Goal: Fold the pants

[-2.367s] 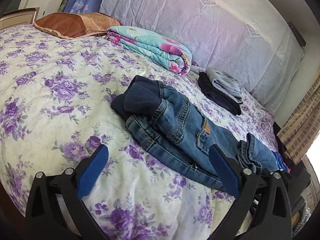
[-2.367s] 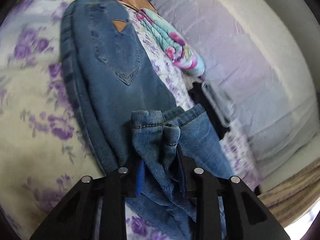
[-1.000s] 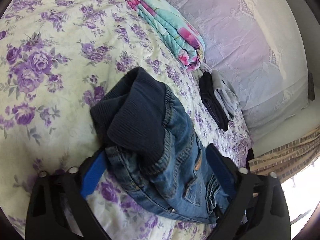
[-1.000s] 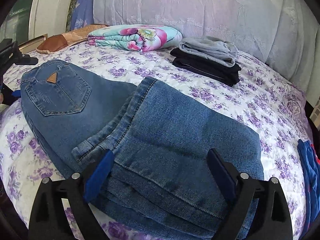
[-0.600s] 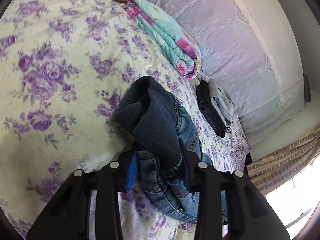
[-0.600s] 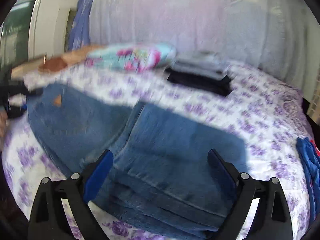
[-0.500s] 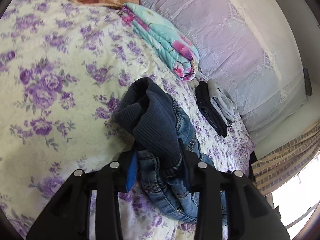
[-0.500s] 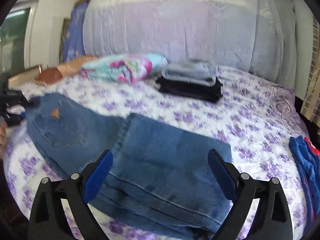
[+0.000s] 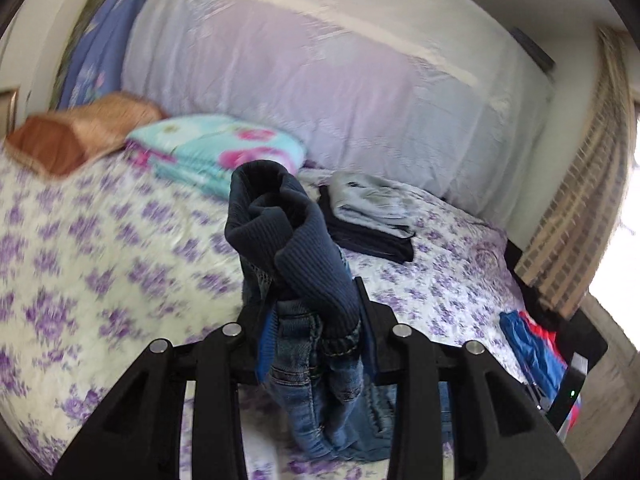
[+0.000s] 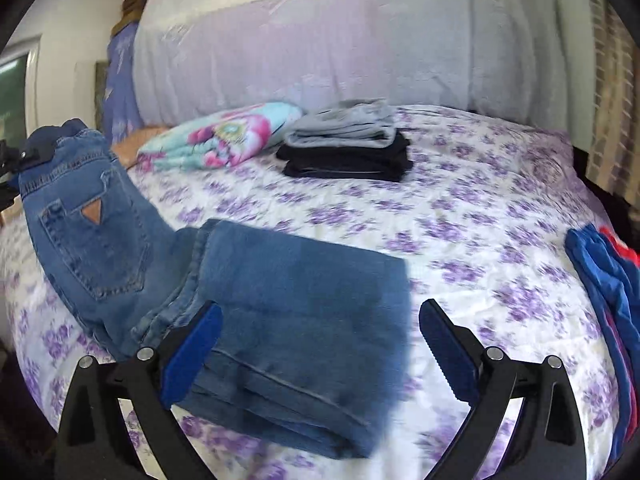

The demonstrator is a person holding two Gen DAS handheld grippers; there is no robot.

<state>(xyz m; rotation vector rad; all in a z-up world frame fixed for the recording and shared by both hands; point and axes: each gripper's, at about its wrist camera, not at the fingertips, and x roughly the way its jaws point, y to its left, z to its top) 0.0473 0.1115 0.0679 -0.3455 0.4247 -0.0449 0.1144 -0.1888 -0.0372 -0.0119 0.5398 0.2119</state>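
My left tongs (image 9: 316, 344) are clamped on the waistband end of the jeans (image 9: 296, 264), with the dark ribbed band bunched up and standing above the blue pads while denim hangs down below them. From the right wrist view, that waist end (image 10: 80, 200) is lifted off the bed (image 10: 460, 216) at the far left, and the back pocket with its tan triangle patch (image 10: 91, 213) faces me. The legs lie folded flat on the floral sheet, just ahead of my right tongs (image 10: 320, 344), which are spread wide and hold nothing. Farther back sit a folded floral blanket (image 10: 224, 140) and a stack of grey and black clothes (image 10: 348, 148). A blue and red garment (image 10: 604, 280) lies at the right edge.
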